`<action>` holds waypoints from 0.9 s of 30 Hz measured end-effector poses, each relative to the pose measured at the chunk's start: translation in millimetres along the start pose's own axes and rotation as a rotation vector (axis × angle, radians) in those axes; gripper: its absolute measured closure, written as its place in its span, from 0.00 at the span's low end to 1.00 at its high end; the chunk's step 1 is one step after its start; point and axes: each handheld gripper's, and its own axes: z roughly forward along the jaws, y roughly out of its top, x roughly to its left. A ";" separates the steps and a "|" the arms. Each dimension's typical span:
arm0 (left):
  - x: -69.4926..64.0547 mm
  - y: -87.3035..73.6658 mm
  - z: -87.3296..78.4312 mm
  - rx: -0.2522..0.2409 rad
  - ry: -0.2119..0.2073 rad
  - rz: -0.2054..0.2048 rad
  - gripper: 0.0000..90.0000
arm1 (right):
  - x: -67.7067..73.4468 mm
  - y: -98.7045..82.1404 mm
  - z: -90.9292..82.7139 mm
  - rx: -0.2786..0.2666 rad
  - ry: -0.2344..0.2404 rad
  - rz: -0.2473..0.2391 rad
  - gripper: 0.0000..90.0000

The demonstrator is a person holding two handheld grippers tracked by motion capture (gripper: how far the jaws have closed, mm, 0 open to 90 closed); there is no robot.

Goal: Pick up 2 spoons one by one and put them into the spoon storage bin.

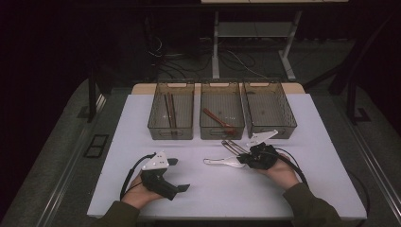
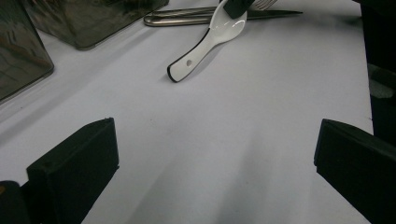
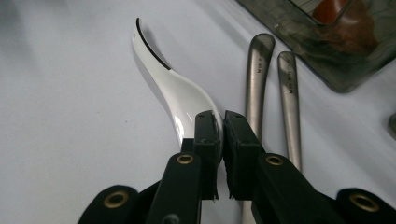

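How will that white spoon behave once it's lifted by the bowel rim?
The white spoon looks glossy and ceramic-like, so probably stiff, slippery and chippable. The right gripper pinches one end, so the long curved handle may swing or droop.

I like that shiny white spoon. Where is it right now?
In the high view the white spoon lies on the table right of centre, its bowl pinched by the right tool, beside two metal handles before the middle bin.

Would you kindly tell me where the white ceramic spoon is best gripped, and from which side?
Probably at the bowel's rim, as the right gripper does now: its thin wall fits between shut fingers. Come from the bowl end, opposite the upcurved handle of the white spoon, clear of the metal handles beside it.
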 end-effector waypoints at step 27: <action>0.3 -0.1 -0.5 -0.003 0.000 0.001 0.00 | -2.3 7.3 -16.0 -0.116 0.002 0.025 0.94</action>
